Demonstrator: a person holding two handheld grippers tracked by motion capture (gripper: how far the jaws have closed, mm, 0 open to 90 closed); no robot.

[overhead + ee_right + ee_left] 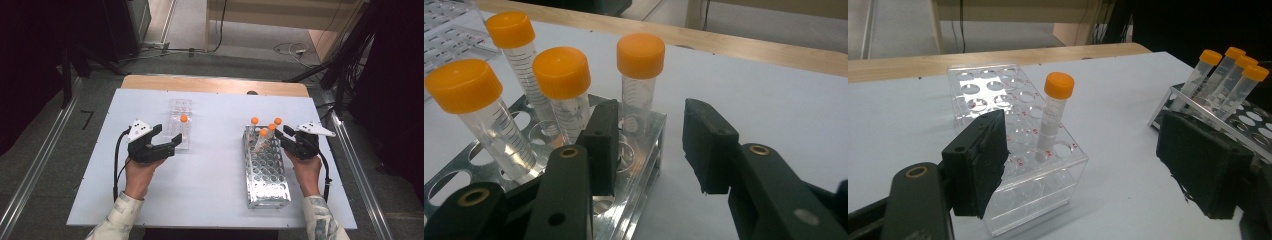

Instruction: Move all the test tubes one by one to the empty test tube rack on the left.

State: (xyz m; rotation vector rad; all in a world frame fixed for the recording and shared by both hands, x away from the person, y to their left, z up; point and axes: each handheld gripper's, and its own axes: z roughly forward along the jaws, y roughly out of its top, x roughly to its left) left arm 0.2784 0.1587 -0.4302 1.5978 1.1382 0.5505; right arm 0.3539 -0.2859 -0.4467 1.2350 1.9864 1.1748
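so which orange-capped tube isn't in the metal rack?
The lone tube standing in the clear plastic rack by the left gripper; the other four share the metal rack.

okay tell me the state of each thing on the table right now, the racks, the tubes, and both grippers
Clear plastic rack: upright, one tube in it.
Tube in clear rack: capped, standing upright.
Metal rack: four tubes at far end, other holes empty.
Four orange-capped tubes: capped, leaning in their holes.
Left gripper: open, astride the clear rack's corner.
Right gripper: open, nothing between the jaws.
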